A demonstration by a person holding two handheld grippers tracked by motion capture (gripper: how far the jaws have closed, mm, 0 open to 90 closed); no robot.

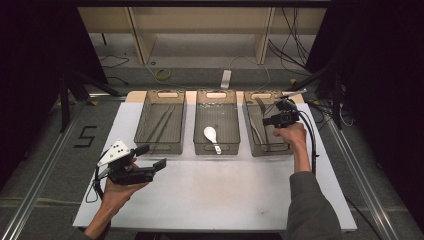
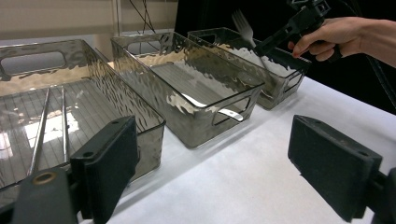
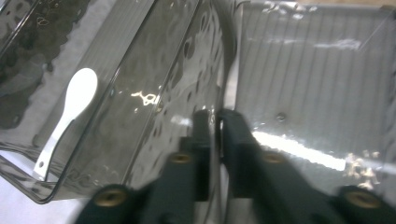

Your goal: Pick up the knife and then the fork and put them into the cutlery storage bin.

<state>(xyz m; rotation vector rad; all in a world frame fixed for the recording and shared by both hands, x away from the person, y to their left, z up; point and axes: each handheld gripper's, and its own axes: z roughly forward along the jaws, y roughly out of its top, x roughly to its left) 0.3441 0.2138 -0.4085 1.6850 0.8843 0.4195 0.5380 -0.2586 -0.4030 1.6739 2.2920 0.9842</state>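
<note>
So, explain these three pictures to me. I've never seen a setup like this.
There is no machine here. A person sits at a white table and holds a hand tool with two black jaws, the tongs, in each hand.

The high view looks down from above the person. The other two views come from small cameras that ride on the tools and look along their jaws.

Three smoky clear bins stand in a row. The left bin holds thin metal sticks, the middle bin a white spoon.

The left tongs hang open over the table, with nothing in them. The right tongs are over the right bin with a fork between the jaws, prongs up.
</note>
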